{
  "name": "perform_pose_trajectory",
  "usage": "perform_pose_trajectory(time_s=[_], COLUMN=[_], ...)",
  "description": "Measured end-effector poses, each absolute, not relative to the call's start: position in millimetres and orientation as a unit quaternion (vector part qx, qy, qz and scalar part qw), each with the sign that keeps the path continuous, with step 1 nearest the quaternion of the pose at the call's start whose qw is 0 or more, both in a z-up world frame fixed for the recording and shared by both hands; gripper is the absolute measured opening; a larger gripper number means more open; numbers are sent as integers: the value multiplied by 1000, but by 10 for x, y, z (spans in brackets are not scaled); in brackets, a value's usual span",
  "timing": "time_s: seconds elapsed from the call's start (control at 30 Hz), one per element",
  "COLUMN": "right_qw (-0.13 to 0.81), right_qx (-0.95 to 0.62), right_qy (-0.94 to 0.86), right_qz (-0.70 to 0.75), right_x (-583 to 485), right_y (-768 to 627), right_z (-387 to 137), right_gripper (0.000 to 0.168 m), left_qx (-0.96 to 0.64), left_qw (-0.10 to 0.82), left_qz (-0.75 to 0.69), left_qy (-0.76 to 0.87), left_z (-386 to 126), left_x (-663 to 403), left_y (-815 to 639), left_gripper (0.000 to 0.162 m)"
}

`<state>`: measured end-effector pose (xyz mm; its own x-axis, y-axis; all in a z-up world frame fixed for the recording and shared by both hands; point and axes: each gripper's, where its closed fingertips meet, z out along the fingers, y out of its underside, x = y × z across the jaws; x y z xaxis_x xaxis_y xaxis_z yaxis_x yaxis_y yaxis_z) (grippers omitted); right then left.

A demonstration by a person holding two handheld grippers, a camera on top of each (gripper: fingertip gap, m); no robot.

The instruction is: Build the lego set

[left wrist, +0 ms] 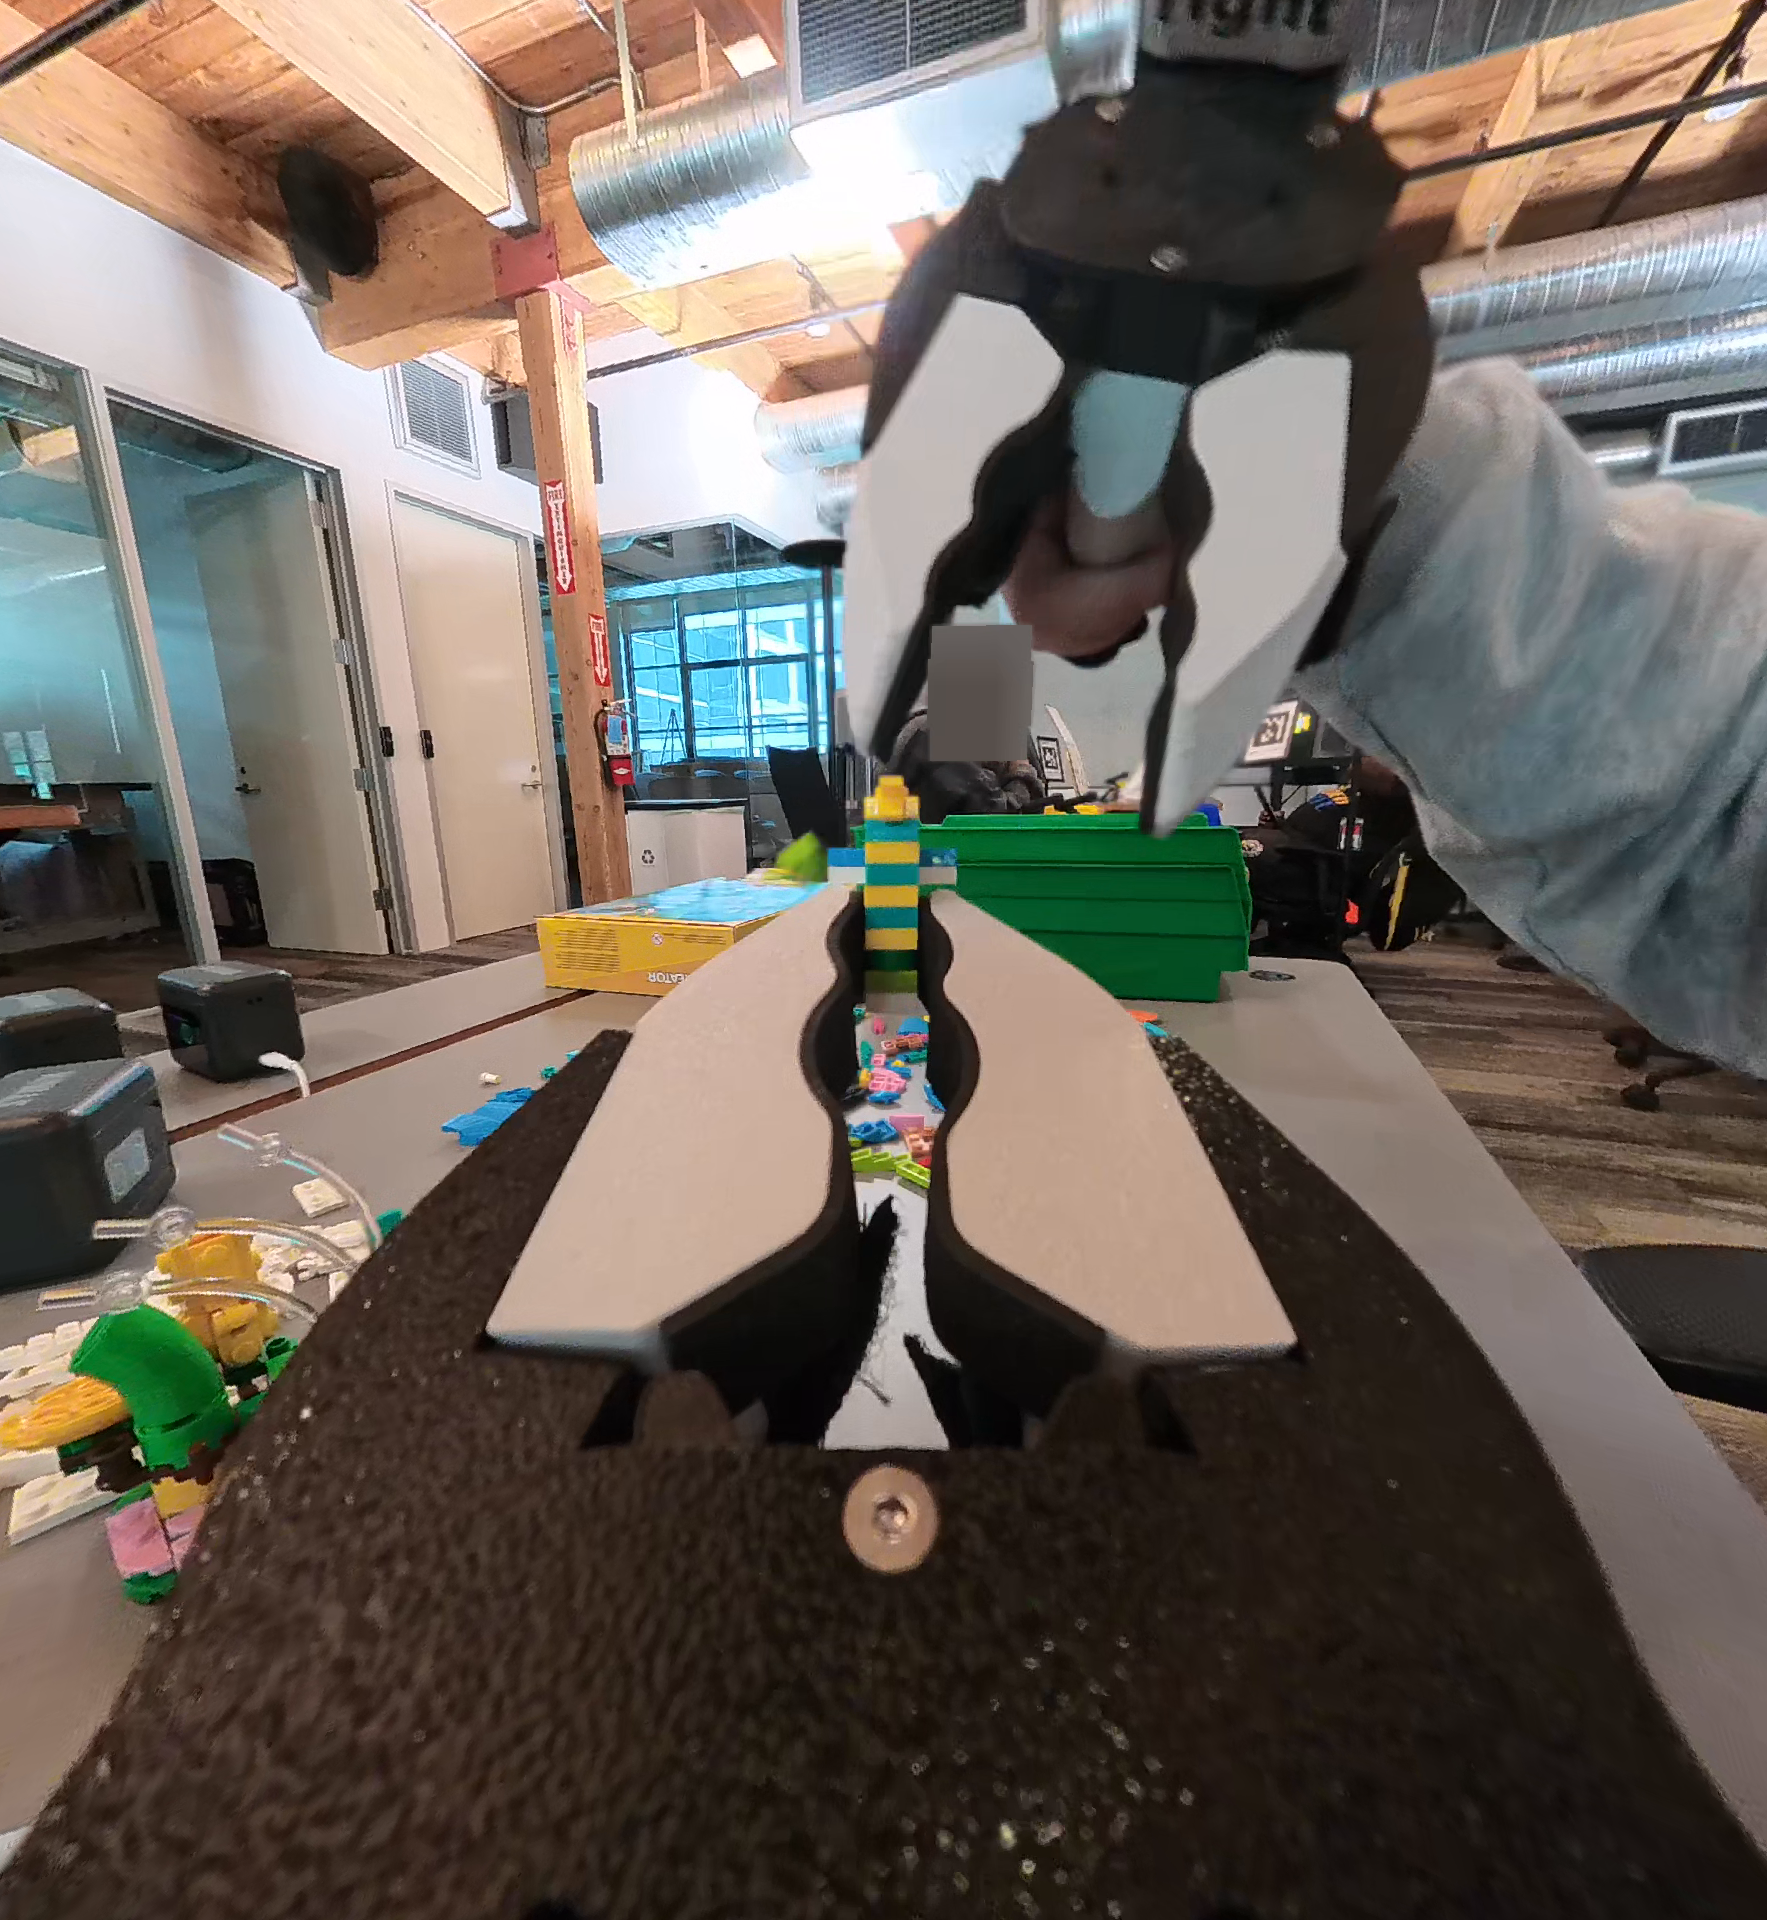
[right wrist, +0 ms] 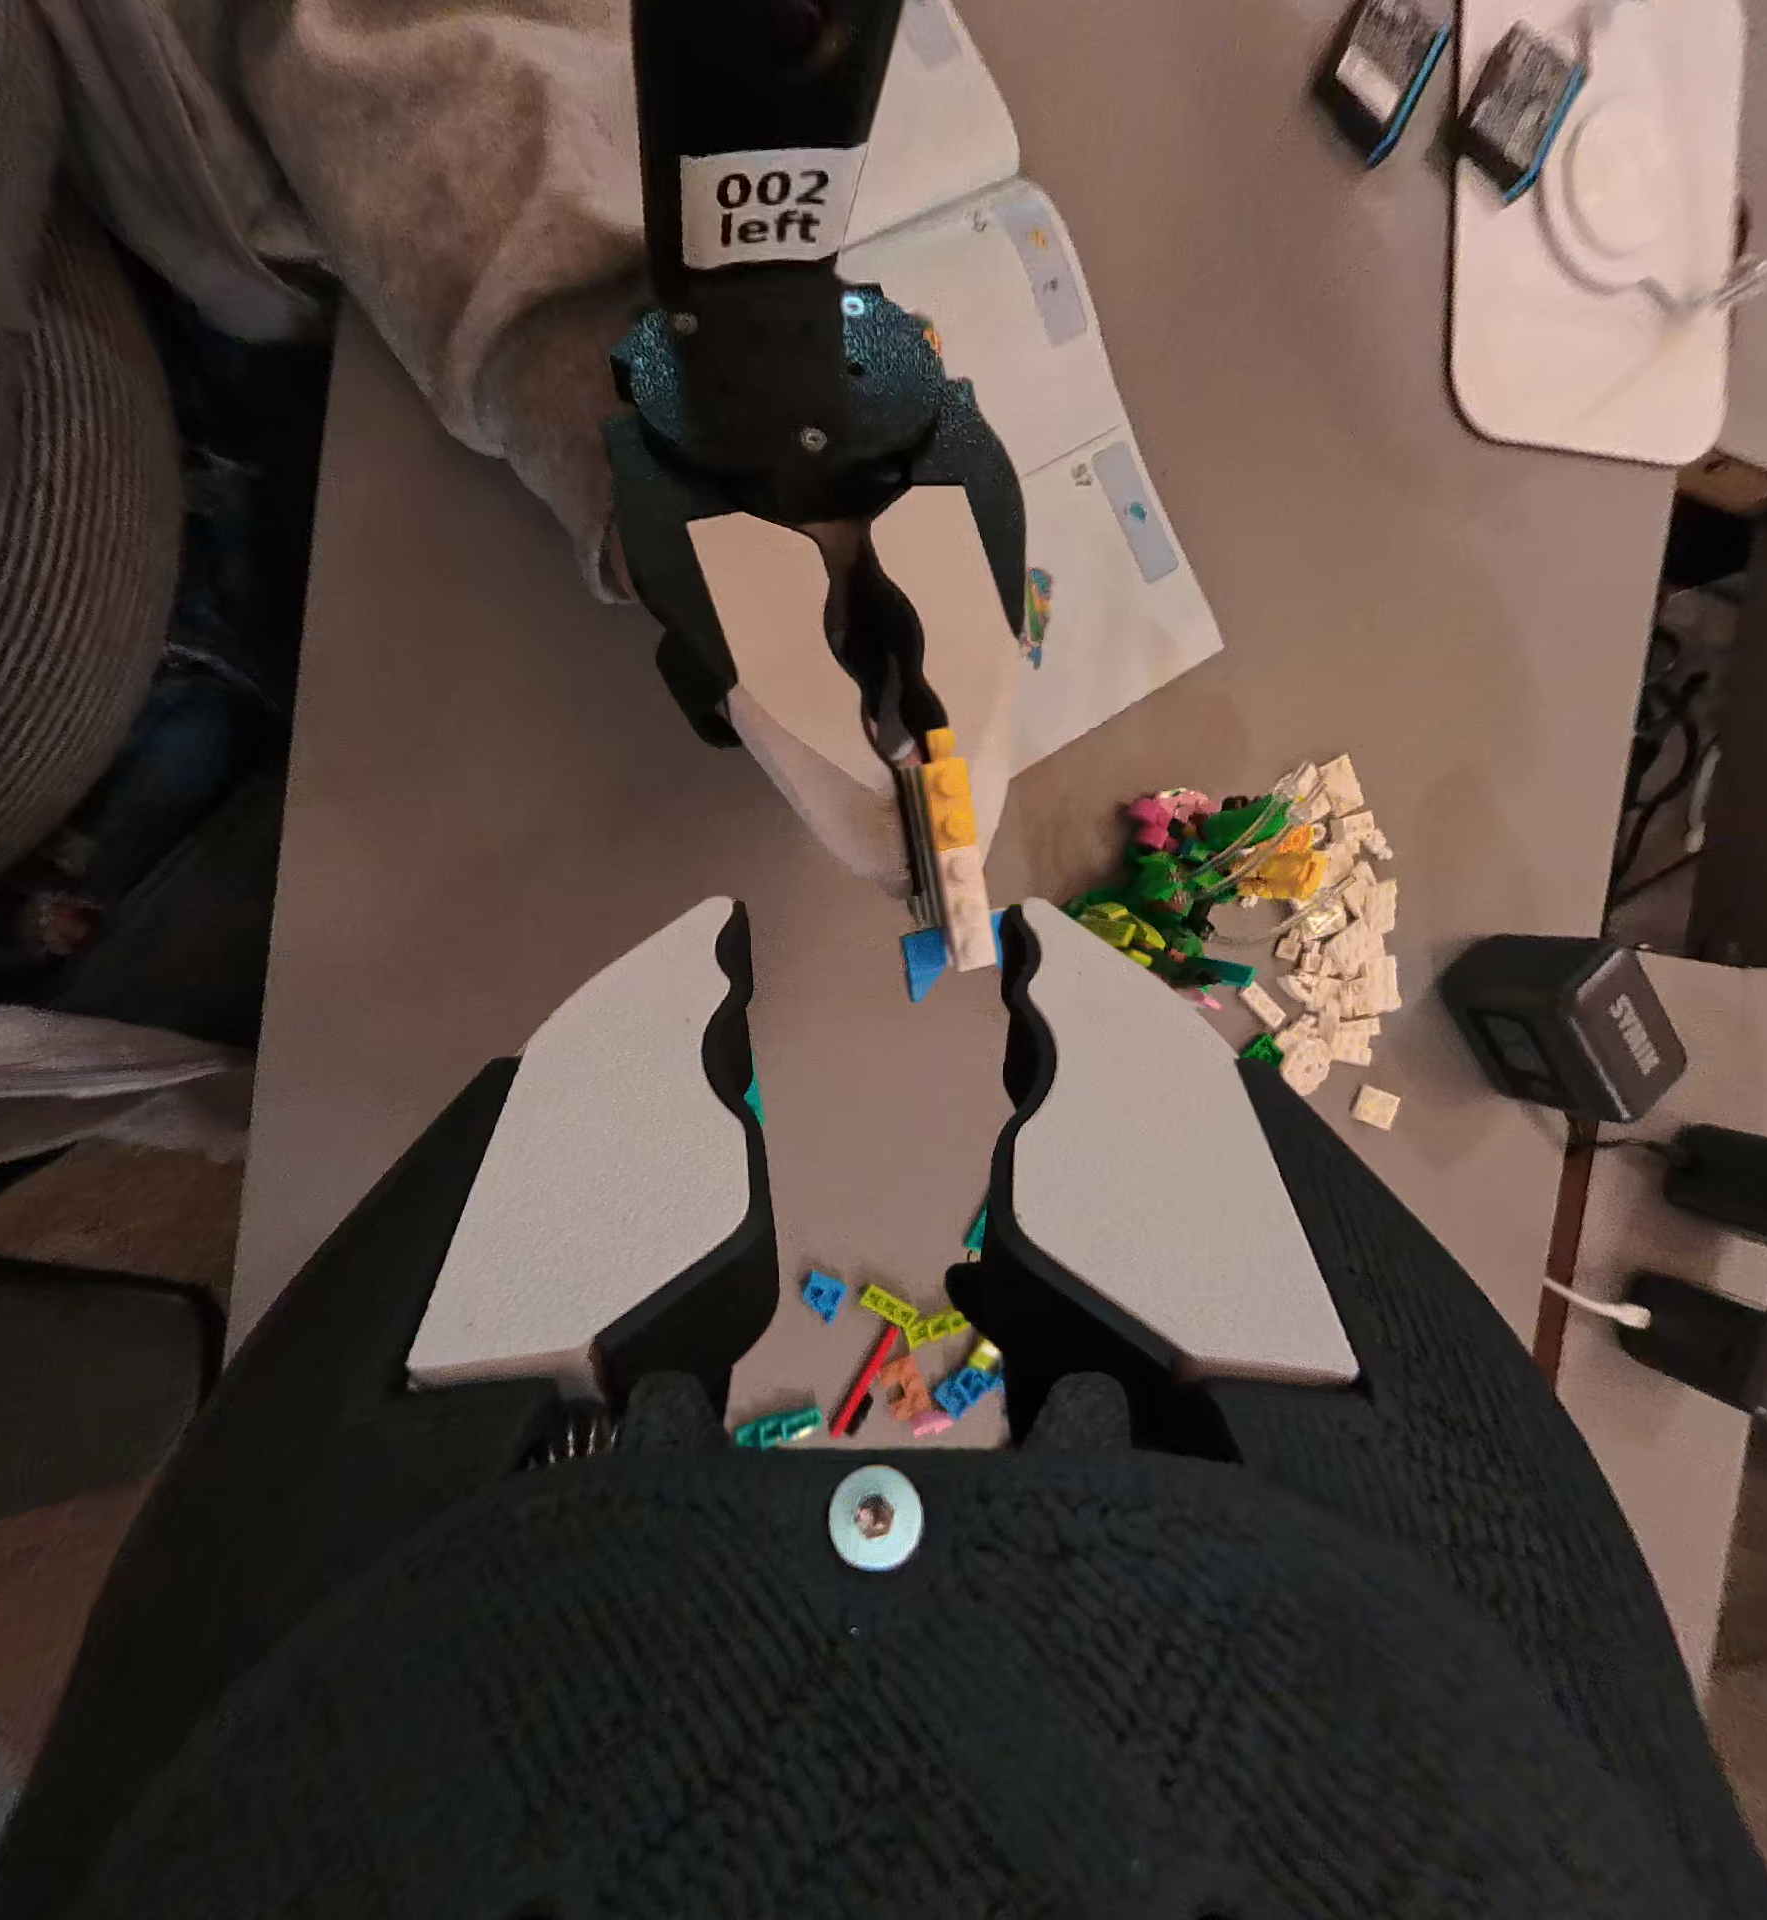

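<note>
My left gripper (left wrist: pixel 891 920) is shut on a tall striped lego stack (left wrist: pixel 891 883) of yellow, teal and green plates with blue and white side pieces. It holds the stack upright above the table. From above, the right wrist view shows the same stack (right wrist: pixel 946 842) in the left gripper (right wrist: pixel 920 821). My right gripper (right wrist: pixel 877 914) is open and empty, pointing down over the stack. In the left wrist view it (left wrist: pixel 1014 790) hangs just above the stack's top. Loose coloured pieces (right wrist: pixel 900 1351) lie on the table below.
A green and yellow lego figure with white plates (left wrist: pixel 141 1392) lies at the left; the right wrist view shows that pile (right wrist: pixel 1274 883). Instruction booklet (right wrist: pixel 1066 416), yellow box (left wrist: pixel 650 935), green bins (left wrist: pixel 1097 894), dark battery packs (left wrist: pixel 37 1174) stand around the grey table (right wrist: pixel 546 727). The tips of both grippers are at nearly the same place.
</note>
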<state>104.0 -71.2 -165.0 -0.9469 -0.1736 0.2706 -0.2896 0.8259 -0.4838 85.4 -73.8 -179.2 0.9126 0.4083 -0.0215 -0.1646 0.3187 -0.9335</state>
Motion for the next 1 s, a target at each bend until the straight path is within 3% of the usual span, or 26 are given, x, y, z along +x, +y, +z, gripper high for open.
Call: perform_pose_trajectory(time_s=[0.3, 0.53, 0.73, 1.0], right_qw=[177, 166, 64, 126], right_qx=[58, -71, -165, -311], right_qy=[-932, -937, -918, -897], right_qz=[312, 300, 356, 288], right_x=[933, 519, 390, 117], right_y=[-475, -126, -412, -672], right_z=[-1793, -2270, -2704, -3114], right_gripper=[52, 35, 25, 23], left_qx=[-540, -514, -502, -499], left_qw=[798, 779, 775, 773], left_qz=[220, 291, 307, 308], left_qy=[-151, -210, -232, -242], left_z=[-1737, -1700, -1680, -1694], left_x=[679, 427, 321, 269], left_y=[-930, -1241, -1395, -1451], left_gripper=[8, 8, 8, 8])
